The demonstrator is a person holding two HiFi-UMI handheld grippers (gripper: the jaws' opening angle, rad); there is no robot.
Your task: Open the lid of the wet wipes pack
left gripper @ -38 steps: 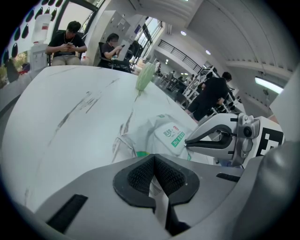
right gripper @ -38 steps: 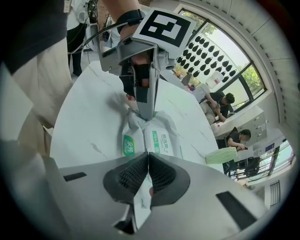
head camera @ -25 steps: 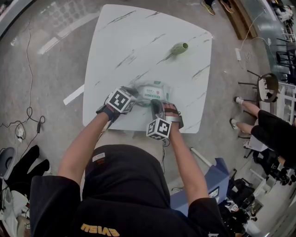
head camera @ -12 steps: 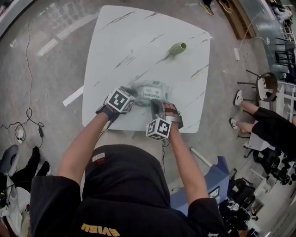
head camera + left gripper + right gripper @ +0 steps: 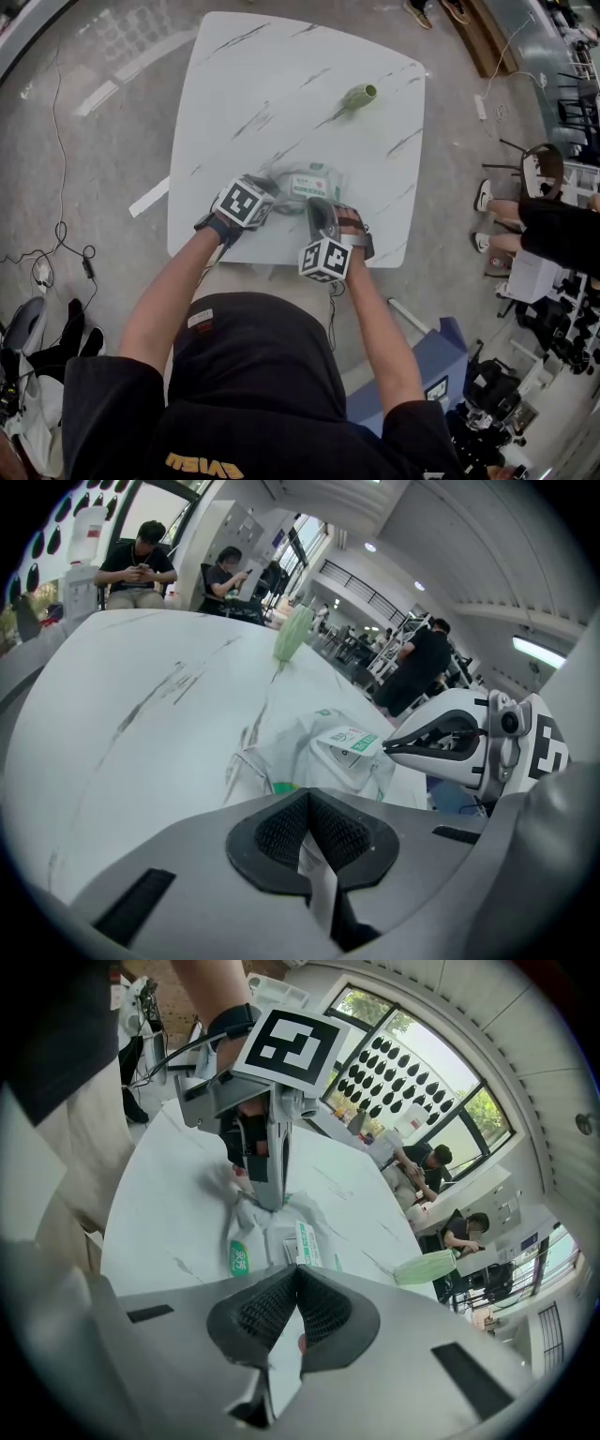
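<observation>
1. White soft film with green print wraps the pack [image 5: 305, 183]. It lies flat on the marble-look table [image 5: 281, 84], at the 6 o'clock side of the top in the head view, close to the near edge
2. Its lid [image 5: 349, 742] is a white plastic flap on the top face and carries a white-and-green label. In the left gripper view it seems tipped up a little from the oval frame under it, but I cannot tell how far
3. Film at the pack's 9 o'clock end is bunched and creased. A green oval mark shows on the side that faces the right gripper view
4. Left gripper [image 5: 309, 832]: it sits at the pack's 9 o'clock with its jaws pressed together on that bunched end. A strip of white film shows between the pads
5. Right gripper [image 5: 298, 1302]: it sits at the pack's 5 o'clock in the head view with its jaws pressed together. Its tip is right at the lid's edge, and I cannot tell whether it nips that edge
6. Green bottle [image 5: 359, 97] lies on its side at 1 o'clock from the pack, well apart from it
</observation>
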